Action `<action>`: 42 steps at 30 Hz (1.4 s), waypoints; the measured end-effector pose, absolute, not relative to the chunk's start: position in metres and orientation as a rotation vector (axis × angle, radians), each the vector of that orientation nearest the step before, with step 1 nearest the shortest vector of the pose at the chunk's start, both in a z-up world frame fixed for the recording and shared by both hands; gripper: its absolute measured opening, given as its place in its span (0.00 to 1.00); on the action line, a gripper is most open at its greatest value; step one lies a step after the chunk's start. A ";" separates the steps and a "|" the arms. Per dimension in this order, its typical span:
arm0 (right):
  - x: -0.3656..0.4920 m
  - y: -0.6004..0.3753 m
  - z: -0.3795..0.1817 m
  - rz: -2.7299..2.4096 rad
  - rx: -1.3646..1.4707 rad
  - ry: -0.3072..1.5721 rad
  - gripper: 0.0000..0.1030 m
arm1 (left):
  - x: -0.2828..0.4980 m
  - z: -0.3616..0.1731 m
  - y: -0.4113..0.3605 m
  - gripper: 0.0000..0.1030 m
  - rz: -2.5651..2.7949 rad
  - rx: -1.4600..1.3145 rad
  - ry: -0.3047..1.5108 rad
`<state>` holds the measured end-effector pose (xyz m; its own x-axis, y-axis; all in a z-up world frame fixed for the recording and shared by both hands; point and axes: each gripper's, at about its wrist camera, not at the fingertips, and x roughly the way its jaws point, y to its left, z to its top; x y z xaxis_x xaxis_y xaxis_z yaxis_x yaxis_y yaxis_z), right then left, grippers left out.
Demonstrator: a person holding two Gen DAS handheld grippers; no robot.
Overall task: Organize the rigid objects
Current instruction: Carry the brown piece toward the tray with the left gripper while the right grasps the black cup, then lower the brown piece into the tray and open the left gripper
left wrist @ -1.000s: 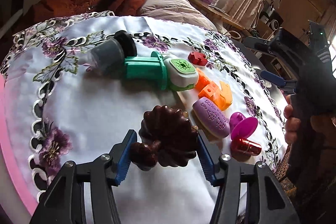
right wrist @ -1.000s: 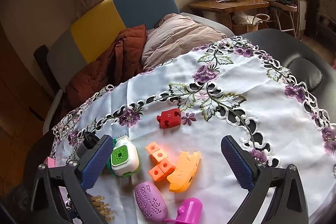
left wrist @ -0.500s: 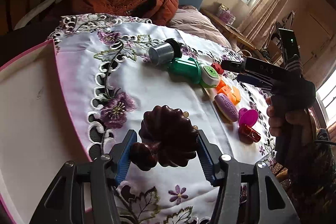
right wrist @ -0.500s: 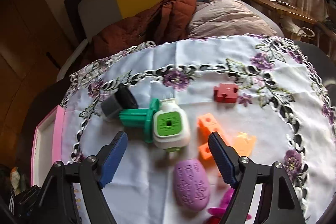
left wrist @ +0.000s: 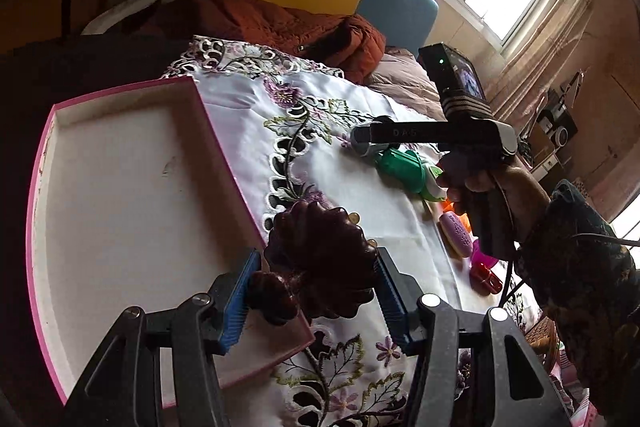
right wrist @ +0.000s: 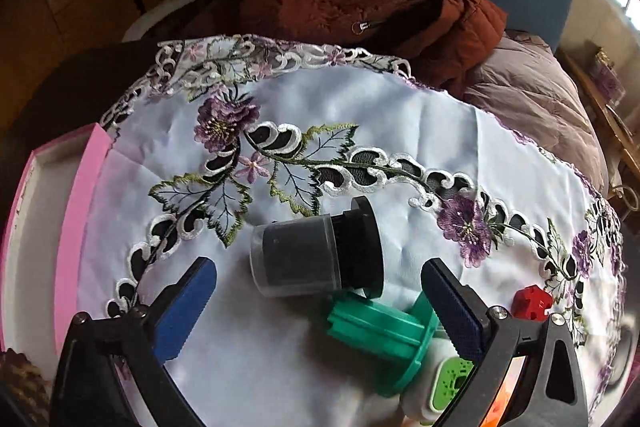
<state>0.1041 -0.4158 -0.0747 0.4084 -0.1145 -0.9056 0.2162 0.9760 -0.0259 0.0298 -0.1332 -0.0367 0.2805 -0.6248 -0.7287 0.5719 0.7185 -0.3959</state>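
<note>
My left gripper (left wrist: 314,285) is shut on a dark brown scalloped shell-shaped piece (left wrist: 320,263), held above the right edge of a pink-rimmed white tray (left wrist: 120,195). My right gripper (right wrist: 320,303) is open, its blue pads on either side of a grey and black cylinder (right wrist: 316,255) that lies on the white embroidered cloth (right wrist: 360,107). A green and white device (right wrist: 384,339) lies just behind the cylinder. In the left wrist view the right gripper's body (left wrist: 440,135) hangs over the cylinder and the green device (left wrist: 404,167).
A purple oval piece (left wrist: 456,237), a magenta piece (left wrist: 486,259), a shiny red piece (left wrist: 486,277) and an orange piece (left wrist: 450,205) lie at the right. A small red puzzle piece (right wrist: 532,303) sits on the cloth. A brown jacket (right wrist: 360,7) lies behind the table.
My left gripper has carried the brown piece leftward to above the tray's edge. My right gripper has moved left and down to straddle the grey and black cylinder.
</note>
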 end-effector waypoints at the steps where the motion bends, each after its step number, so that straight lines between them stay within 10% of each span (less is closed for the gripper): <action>1: 0.108 -0.415 -0.081 -0.202 0.102 1.150 0.75 | 0.032 -0.038 -0.129 0.56 -0.791 -0.067 1.008; 34: 0.014 -0.335 -0.091 0.057 0.055 1.058 0.62 | 0.204 -0.069 -0.071 0.57 -0.341 0.064 0.994; 42: 0.014 -0.335 -0.092 0.043 0.049 1.051 0.62 | 0.186 -0.060 -0.047 0.75 -0.271 0.018 0.980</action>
<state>0.0144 -0.3354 -0.0917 0.4959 0.0585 -0.8664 -0.0117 0.9981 0.0608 0.1864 -0.0467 -0.0603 0.5264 -0.2184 -0.8217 0.2348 0.9662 -0.1064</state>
